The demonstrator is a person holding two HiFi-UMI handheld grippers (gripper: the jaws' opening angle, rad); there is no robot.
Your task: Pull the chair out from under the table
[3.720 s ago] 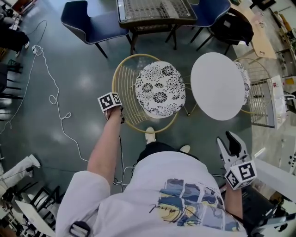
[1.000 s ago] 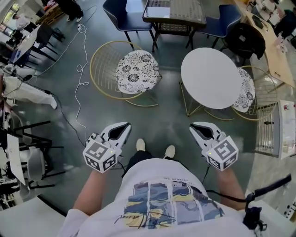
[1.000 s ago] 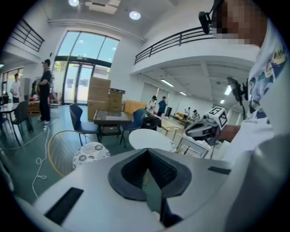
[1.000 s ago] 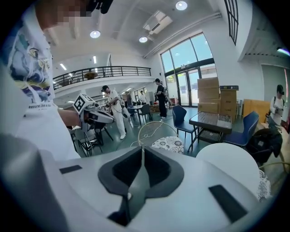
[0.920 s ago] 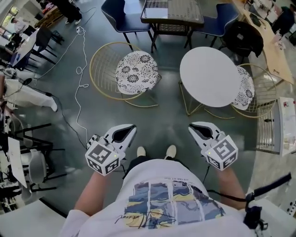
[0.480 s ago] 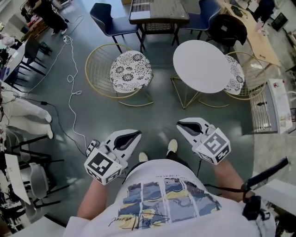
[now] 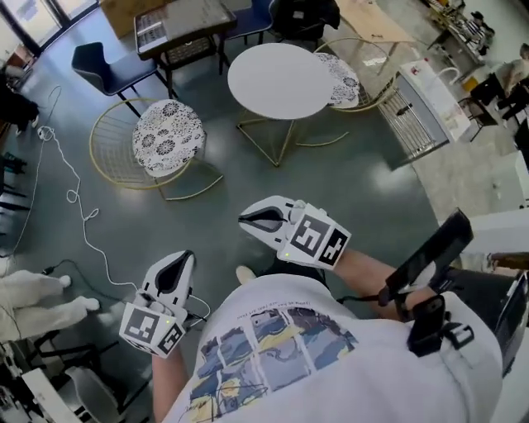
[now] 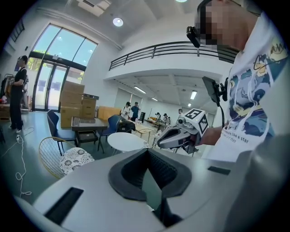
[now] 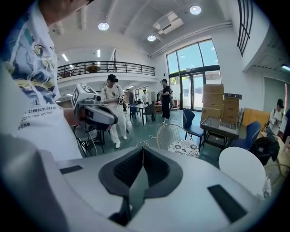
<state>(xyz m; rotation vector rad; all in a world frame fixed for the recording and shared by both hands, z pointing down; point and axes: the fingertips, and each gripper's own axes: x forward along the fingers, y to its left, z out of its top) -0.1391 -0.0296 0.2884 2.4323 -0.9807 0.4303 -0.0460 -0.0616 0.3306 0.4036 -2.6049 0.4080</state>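
The gold wire chair (image 7: 124, 149) with a flowered cushion stands to the left of the round white table (image 7: 279, 80), out from under it. A second wire chair (image 7: 345, 68) sits tucked at the table's far side. My left gripper (image 7: 183, 258) hangs shut and empty near my body, well short of the chair. Beside it, my right gripper (image 7: 245, 220) is shut with nothing held. In the left gripper view, the left gripper (image 8: 147, 152) points past the chair (image 8: 68, 158) and the table (image 8: 126, 141). The right gripper view shows the right gripper (image 9: 142, 149), the chair (image 9: 181, 140) and the table (image 9: 242, 170).
A dark table (image 7: 172, 25) with blue chairs (image 7: 103, 66) stands beyond the wire chair. A white cable (image 7: 70, 186) trails over the floor at left. A wire rack (image 7: 417, 107) stands at right. People stand in the hall (image 9: 113, 106).
The left gripper, earlier at the chair's back rim, has come away. My view has swung, so chair and table lie farther off at upper left. Both grippers have shifted toward my body.
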